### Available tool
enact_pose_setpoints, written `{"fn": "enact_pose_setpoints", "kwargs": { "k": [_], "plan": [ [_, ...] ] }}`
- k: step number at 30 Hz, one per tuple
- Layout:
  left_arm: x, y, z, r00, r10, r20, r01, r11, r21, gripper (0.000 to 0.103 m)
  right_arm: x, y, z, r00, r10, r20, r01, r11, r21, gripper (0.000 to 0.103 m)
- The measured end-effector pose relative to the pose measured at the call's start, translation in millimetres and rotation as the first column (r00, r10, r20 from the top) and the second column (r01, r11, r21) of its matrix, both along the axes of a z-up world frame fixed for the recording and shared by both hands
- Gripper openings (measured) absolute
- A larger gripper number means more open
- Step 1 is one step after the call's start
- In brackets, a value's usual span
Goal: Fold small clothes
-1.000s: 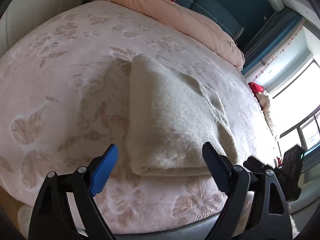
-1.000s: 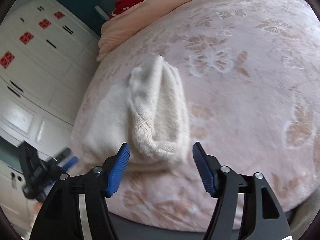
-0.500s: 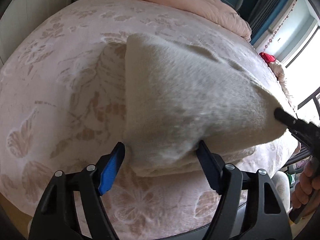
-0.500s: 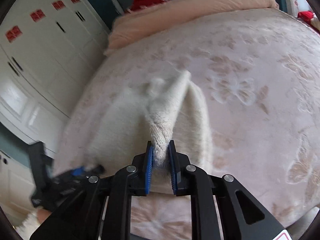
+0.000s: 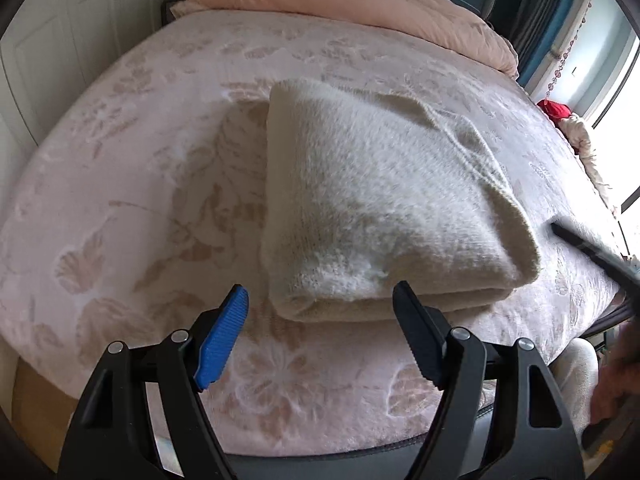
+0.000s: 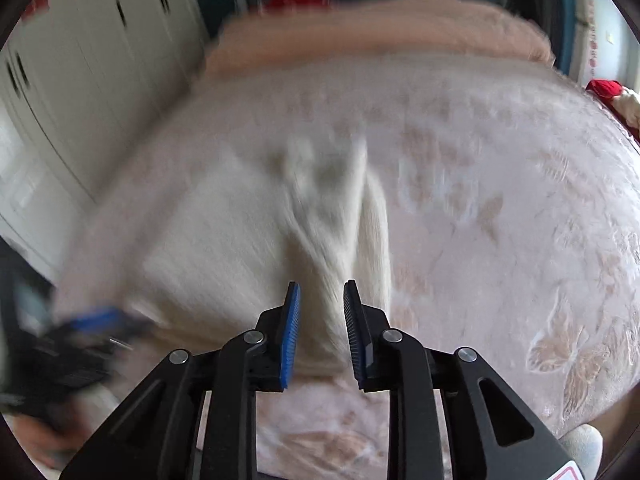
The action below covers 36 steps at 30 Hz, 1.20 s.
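Showing, in the left wrist view, a cream fluffy knitted garment (image 5: pixel 376 216) lying folded into a thick rectangular pad on the pale pink floral-patterned bedspread (image 5: pixel 132 184), near the bed's front edge. Left hand-held gripper (image 5: pixel 320 336) spread wide, blue-padded fingers (image 5: pixel 222 336) straddling the near edge of the pad, holding nothing, apparently not touching the cloth. Peach quilt (image 5: pixel 360 4) heaped along the far side of the bed; red cloth (image 5: pixel 556 110) at the right margin. Black bar (image 5: pixel 588 248) entering from the right, probably part of the other gripper.

Showing, in the right wrist view, heavily blurred by motion, the same garment (image 6: pixel 224 240) left of centre, with a raised fold of cloth (image 6: pixel 320 248) running toward the right hand-held gripper (image 6: pixel 320 332). Jaws parted by a narrow gap, the cloth lying within that gap; contact between pads and cloth not resolvable, so grasp uncertain, seemingly just short of a full pinch. White wardrobe doors (image 6: pixel 92 80) at left.

Step in hand, judged: a late fold, bundle nearly compact. Next move, judged: deciding the right-side ridge, either released flat or carried across the pad, with the left gripper free to steady or press the near edge.
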<state>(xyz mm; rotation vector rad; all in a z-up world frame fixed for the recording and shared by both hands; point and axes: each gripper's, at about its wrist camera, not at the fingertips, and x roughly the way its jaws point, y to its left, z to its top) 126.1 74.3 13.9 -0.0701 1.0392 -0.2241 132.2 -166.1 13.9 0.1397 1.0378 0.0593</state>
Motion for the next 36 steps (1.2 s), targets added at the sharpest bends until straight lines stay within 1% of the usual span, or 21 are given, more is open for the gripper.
{"fn": "enact_pose_setpoints", "kwargs": {
  "k": [1, 2, 3, 5, 6, 7, 8, 9, 10, 12, 14, 16, 19, 24, 26, 29, 31, 36],
  "plan": [
    [-3, -3, 4, 1.0, 0.002, 0.005, -0.002, 1.0, 0.01, 0.073, 4, 0, -20, 0.997, 0.006, -0.077, -0.006, 1.0, -0.001, 0.022],
    [-4, -5, 6, 1.0, 0.002, 0.008, -0.002, 1.0, 0.019, 0.073, 6, -3, -38, 0.993, -0.007, -0.12, 0.01, 1.0, 0.025, 0.022],
    [-6, -8, 8, 1.0, 0.001, 0.014, -0.001, 0.999, 0.038, 0.073, 1, -5, -34, 0.995, -0.029, -0.091, 0.033, 0.999, 0.043, 0.022],
    [-13, -13, 14, 0.999, 0.003, 0.038, -0.006, 0.996, 0.088, 0.073, -12, -6, -10, 0.999, -0.035, -0.033, 0.037, 0.997, 0.071, 0.022],
    [-16, -14, 16, 0.999, 0.005, 0.049, -0.01, 0.995, 0.1, 0.073, -19, -6, 0, 0.999, -0.034, -0.007, 0.034, 0.997, 0.062, 0.023],
    [-20, -15, 17, 0.998, 0.009, 0.059, -0.015, 0.994, 0.112, 0.075, -26, -5, 12, 0.999, -0.03, 0.027, 0.029, 0.998, 0.048, 0.023],
    [-24, -18, 19, 0.997, 0.011, 0.073, -0.021, 0.992, 0.128, 0.081, -33, -4, 19, 0.998, -0.025, 0.053, 0.023, 0.999, 0.036, 0.024],
    [-28, -21, 21, 0.996, 0.014, 0.089, -0.027, 0.989, 0.147, 0.083, -45, -3, 30, 0.996, -0.028, 0.086, 0.028, 1.0, 0.006, 0.027],
    [-30, -23, 23, 0.995, 0.016, 0.102, -0.032, 0.986, 0.164, 0.084, -52, -4, 34, 0.995, -0.034, 0.098, 0.035, 0.999, -0.007, 0.031],
    [-39, -30, 28, 0.991, 0.013, 0.135, -0.042, 0.976, 0.212, 0.085, -70, -6, 38, 0.992, -0.055, 0.11, 0.056, 0.998, -0.003, 0.034],
    [-47, -36, 31, 0.988, 0.011, 0.152, -0.045, 0.973, 0.225, 0.087, -84, -10, 36, 0.99, -0.084, 0.111, 0.084, 0.996, 0.011, 0.038],
    [-54, -41, 34, 0.986, 0.016, 0.166, -0.056, 0.969, 0.239, 0.091, -93, -10, 31, 0.988, -0.106, 0.113, 0.106, 0.994, 0.003, 0.051],
    [-68, -51, 33, 0.98, 0.024, 0.198, -0.081, 0.955, 0.285, 0.091, -104, -8, 26, 0.985, -0.135, 0.108, 0.137, 0.991, -0.01, 0.058],
    [-88, -62, 34, 0.973, 0.019, 0.231, -0.088, 0.951, 0.295, 0.091, -123, -4, 20, 0.978, -0.17, 0.117, 0.174, 0.984, -0.023, 0.069],
    [-95, -67, 34, 0.973, 0.023, 0.231, -0.091, 0.952, 0.291, 0.091, -129, -2, 20, 0.978, -0.173, 0.121, 0.177, 0.984, -0.02, 0.069],
    [-104, -72, 34, 0.976, 0.035, 0.214, -0.091, 0.962, 0.258, 0.091, -137, 3, 23, 0.979, -0.152, 0.138, 0.157, 0.987, -0.026, 0.071],
    [-109, -75, 34, 0.973, 0.054, 0.224, -0.116, 0.955, 0.272, 0.091, -143, 5, 27, 0.977, -0.144, 0.156, 0.154, 0.987, -0.05, 0.072],
    [-112, -79, 36, 0.972, 0.063, 0.227, -0.123, 0.957, 0.263, 0.091, -147, 1, 30, 0.975, -0.153, 0.163, 0.161, 0.986, -0.04, 0.072]
  ]
}}
